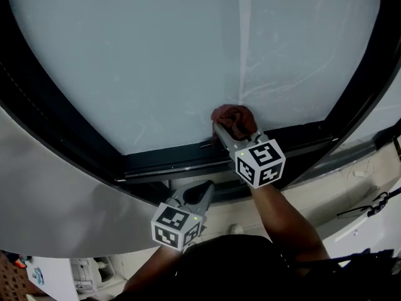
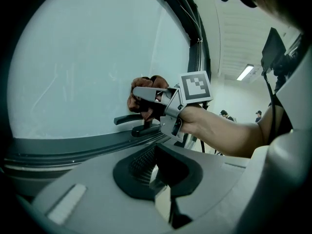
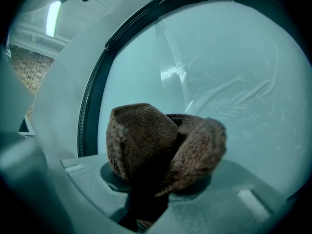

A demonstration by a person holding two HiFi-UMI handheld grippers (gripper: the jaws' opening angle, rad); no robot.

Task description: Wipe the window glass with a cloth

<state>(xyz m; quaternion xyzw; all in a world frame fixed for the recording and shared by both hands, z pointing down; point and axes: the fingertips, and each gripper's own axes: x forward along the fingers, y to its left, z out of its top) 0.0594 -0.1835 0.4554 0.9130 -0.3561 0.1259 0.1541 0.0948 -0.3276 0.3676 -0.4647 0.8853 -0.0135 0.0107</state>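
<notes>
Holding the left gripper (image 1: 204, 188) low at the left, below the bottom rail of the window frame (image 1: 163, 163) and well clear of the window glass (image 1: 144, 61). Pointing it upward toward that rail. Carrying nothing in it: jaws resting together, leaving only a thin slit between the pads.

Further right: clamping the cloth (image 1: 233, 115) in the right gripper (image 1: 232, 128), jaws closing on the brown, bunched fabric so that two rounded folds are bulging out past the tips. Setting the cloth against the glass at its bottom edge, just above the bottom rail and at the foot of a pale vertical streak (image 1: 242, 49) running down the pane. Reaching in from the lower right with a bare forearm (image 1: 285, 215) behind the marker cube (image 1: 260, 162).

Sitting on the bottom rail just beside the cloth, in the left gripper view: a dark window handle (image 2: 127, 119), lying level. Showing faint smears (image 3: 234, 96) across the glass to the right of the cloth in the right gripper view.
</notes>
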